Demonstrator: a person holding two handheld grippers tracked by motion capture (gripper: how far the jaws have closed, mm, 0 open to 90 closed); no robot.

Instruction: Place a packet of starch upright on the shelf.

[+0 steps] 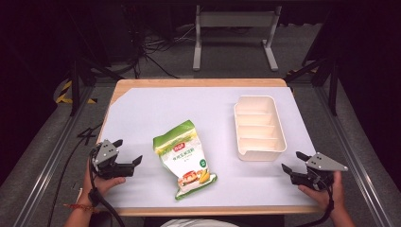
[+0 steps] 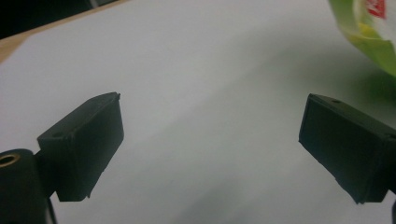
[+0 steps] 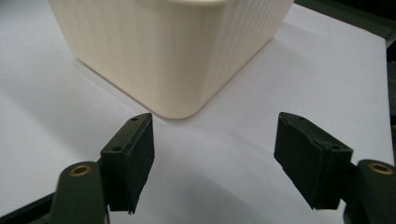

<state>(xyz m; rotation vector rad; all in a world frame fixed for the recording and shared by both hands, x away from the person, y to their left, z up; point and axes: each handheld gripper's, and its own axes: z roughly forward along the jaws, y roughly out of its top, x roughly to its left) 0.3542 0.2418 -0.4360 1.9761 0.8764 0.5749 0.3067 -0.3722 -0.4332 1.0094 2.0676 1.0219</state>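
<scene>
The left gripper (image 1: 128,152) rests on the counter (image 1: 142,113) with jaws wide and empty, just left of the bag (image 1: 184,158), which lies flat mid-counter. The bag looks soft, light and slippery; a pinch at its crimped edge seems safest. The stiff tray (image 1: 259,127) stands right of it. The right gripper (image 1: 294,162) sits near the tray's corner, jaws wide.

A green-and-white printed snack bag (image 1: 184,158) lies at centre frame on the white table sheet (image 1: 151,106). To its upper right stands a cream plastic divided tray (image 1: 259,127), apparently holding nothing.

Black left gripper (image 1: 127,151) and right gripper (image 1: 295,161), grey three-cornered plates, brass screw fittings, trailing black cables; red wrist cord.
</scene>
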